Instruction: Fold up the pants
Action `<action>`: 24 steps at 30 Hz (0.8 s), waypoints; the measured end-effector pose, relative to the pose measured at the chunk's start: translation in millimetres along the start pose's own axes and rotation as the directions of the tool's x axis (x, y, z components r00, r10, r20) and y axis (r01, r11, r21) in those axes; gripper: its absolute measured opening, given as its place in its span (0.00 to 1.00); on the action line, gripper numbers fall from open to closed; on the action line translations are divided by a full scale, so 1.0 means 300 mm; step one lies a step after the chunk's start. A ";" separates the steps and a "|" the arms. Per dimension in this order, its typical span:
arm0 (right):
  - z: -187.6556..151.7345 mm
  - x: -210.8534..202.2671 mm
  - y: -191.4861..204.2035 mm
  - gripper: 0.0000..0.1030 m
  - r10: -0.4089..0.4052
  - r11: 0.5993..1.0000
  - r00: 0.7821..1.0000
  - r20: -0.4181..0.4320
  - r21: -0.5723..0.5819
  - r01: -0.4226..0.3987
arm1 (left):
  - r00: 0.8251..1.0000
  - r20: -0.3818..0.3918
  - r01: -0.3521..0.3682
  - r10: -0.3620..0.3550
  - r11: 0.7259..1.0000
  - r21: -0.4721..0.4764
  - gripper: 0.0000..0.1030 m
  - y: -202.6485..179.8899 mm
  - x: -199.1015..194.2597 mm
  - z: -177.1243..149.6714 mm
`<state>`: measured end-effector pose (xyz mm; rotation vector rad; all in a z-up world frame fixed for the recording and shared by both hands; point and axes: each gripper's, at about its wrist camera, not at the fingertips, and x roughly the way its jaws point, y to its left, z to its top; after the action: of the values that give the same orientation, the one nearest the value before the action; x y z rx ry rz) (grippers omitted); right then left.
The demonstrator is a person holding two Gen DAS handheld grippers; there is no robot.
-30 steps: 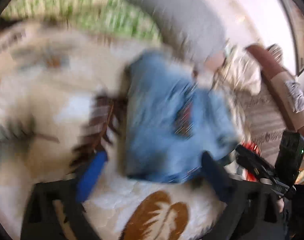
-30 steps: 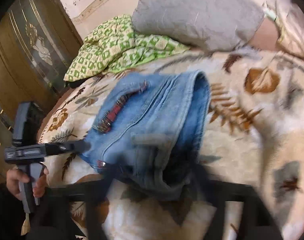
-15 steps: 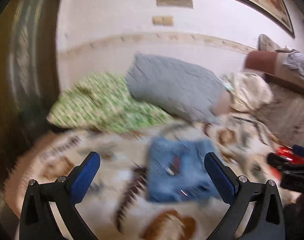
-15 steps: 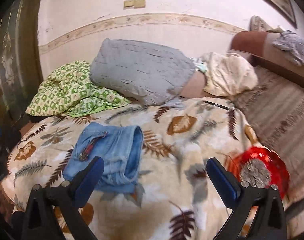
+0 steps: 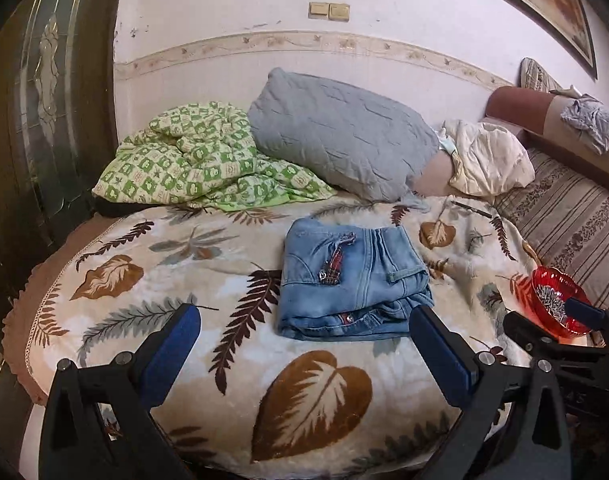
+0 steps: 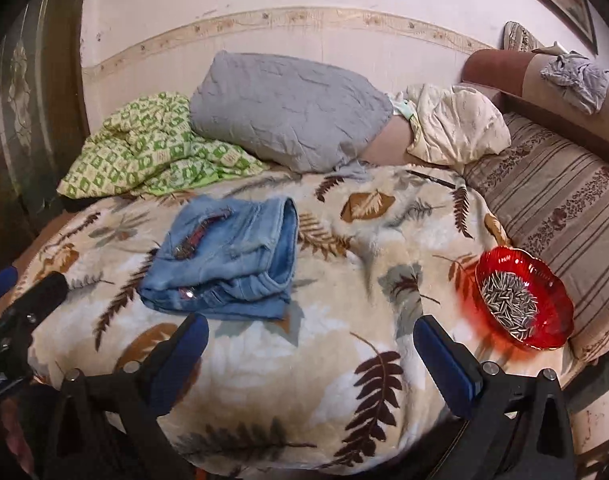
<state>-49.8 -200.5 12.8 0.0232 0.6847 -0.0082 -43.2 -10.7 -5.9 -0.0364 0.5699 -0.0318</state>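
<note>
The pants (image 5: pixel 350 280), a pair of light blue jeans, lie folded into a compact rectangular bundle on the leaf-patterned blanket (image 5: pixel 316 392) that covers the bed. A red-trimmed pocket detail faces up on the top layer, and the stacked layer edges face the near side. The left gripper (image 5: pixel 304 344) is held above the near part of the blanket, its blue-padded jaws spread wide with nothing between them; the pants sit just beyond its fingertips and are not touched. The right gripper (image 6: pixel 310 354) is likewise wide open and empty, positioned over the blanket to the right of the pants, with the bundle ahead and to the left of its left finger. Each gripper appears at the edge of the other camera's view. A red glass bowl (image 6: pixel 552 292) containing sunflower seeds rests on the blanket near its right edge, well apart from the pants. Behind the pants, a grey pillow (image 5: pixel 340 132) leans at the wall, with a green checked quilt (image 5: pixel 192 160) bunched to its left and a cream cloth (image 5: pixel 488 160) to its right. A striped cushion (image 6: pixel 556 208) lies beside the blanket on the right.
</note>
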 end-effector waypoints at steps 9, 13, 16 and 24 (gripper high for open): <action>0.015 -0.033 -0.006 1.00 0.010 1.000 1.000 0.005 0.016 -0.010 | 0.998 -0.066 0.017 -0.017 1.000 -0.001 1.00 -0.007 0.031 -0.012; 0.010 -0.027 0.002 1.00 0.011 1.000 1.000 -0.002 0.009 -0.011 | 0.997 -0.076 0.013 -0.013 1.000 -0.005 1.00 -0.004 0.035 -0.013; 0.007 -0.022 0.002 1.00 0.016 1.000 1.000 -0.005 0.008 -0.016 | 0.996 -0.084 0.016 -0.017 1.000 -0.014 1.00 0.003 0.039 -0.013; -0.002 -0.011 -0.004 1.00 0.011 1.000 1.000 -0.012 0.016 -0.011 | 0.995 -0.098 0.013 -0.014 1.000 -0.014 1.00 0.004 0.049 -0.019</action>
<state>-52.8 -201.7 14.4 0.0427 0.6961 -0.0034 -33.9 -10.3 -18.6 -0.0519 0.6685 -0.0428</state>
